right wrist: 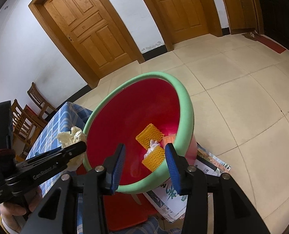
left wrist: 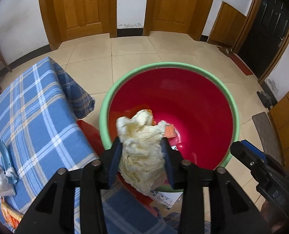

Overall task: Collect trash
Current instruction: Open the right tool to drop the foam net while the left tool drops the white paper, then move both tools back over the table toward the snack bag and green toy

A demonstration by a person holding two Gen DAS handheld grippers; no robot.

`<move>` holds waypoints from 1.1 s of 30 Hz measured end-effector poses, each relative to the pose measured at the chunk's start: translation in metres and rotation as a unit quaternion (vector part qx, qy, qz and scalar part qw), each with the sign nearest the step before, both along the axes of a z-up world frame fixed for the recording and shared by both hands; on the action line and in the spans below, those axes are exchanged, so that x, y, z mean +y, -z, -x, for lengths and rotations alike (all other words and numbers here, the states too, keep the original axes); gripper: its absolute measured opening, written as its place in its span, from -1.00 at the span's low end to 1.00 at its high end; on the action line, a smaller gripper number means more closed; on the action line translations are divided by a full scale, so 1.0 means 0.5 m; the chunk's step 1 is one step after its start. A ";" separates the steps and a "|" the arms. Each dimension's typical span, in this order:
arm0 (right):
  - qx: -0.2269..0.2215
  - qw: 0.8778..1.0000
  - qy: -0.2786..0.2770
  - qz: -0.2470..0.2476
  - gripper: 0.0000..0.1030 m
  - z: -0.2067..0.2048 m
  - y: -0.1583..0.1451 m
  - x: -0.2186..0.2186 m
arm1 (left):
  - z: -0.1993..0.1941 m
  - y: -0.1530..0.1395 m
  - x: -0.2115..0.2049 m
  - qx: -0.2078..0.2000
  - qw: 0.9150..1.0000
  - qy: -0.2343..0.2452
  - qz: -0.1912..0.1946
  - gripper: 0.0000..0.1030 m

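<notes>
Left gripper [left wrist: 142, 154]: clamped on crumpled cream paper wad [left wrist: 142, 156], held over near rim of basin.
Red basin w/ green rim [left wrist: 234, 105]: just ahead of and below both grippers.
Right gripper [right wrist: 145, 159]: jaws apart, nothing between.
Ahead of it, inside basin: orange foam netting [right wrist: 149, 137], small orange card [right wrist: 169, 140].
Blue plaid cloth [left wrist: 31, 113]: left of left gripper.

The wide mouth of the basin [left wrist: 169, 66] lies open from above, its red inside bare except for foam netting [right wrist: 149, 134] and a small card [right wrist: 168, 139] at the bottom. The checked table [left wrist: 33, 117] crowds its left side, while tiled floor [left wrist: 125, 48] beyond is free.
</notes>
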State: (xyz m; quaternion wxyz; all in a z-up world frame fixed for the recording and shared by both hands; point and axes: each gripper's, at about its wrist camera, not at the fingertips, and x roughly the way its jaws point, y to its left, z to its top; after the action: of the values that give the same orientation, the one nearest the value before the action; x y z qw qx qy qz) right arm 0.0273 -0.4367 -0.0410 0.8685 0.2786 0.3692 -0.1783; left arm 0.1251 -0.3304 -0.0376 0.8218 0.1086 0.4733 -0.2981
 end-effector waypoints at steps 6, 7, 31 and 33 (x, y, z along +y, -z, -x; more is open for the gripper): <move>0.000 1.000 0.003 -0.004 -0.12 0.002 0.003 -0.006 | -0.001 0.000 -0.001 -0.005 1.000 -0.010 -0.008 0.07; 0.000 1.000 0.002 -0.005 -0.12 0.003 0.003 -0.007 | -0.002 -0.002 0.001 -0.004 1.000 -0.012 -0.007 0.08; -0.018 1.000 -0.022 -0.007 0.19 0.014 -0.033 0.058 | 0.049 -0.085 0.172 -0.015 0.995 -0.091 0.033 0.21; -0.019 0.999 -0.028 -0.006 0.20 0.014 -0.036 0.068 | 0.053 -0.087 0.196 -0.016 0.994 -0.101 0.033 0.21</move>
State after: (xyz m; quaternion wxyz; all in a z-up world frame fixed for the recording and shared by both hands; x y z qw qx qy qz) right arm 0.0205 -0.4029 -0.0231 0.8783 0.2766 0.3616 -0.1460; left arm 0.0987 -0.2326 0.0059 0.8583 0.0376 0.4586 -0.2271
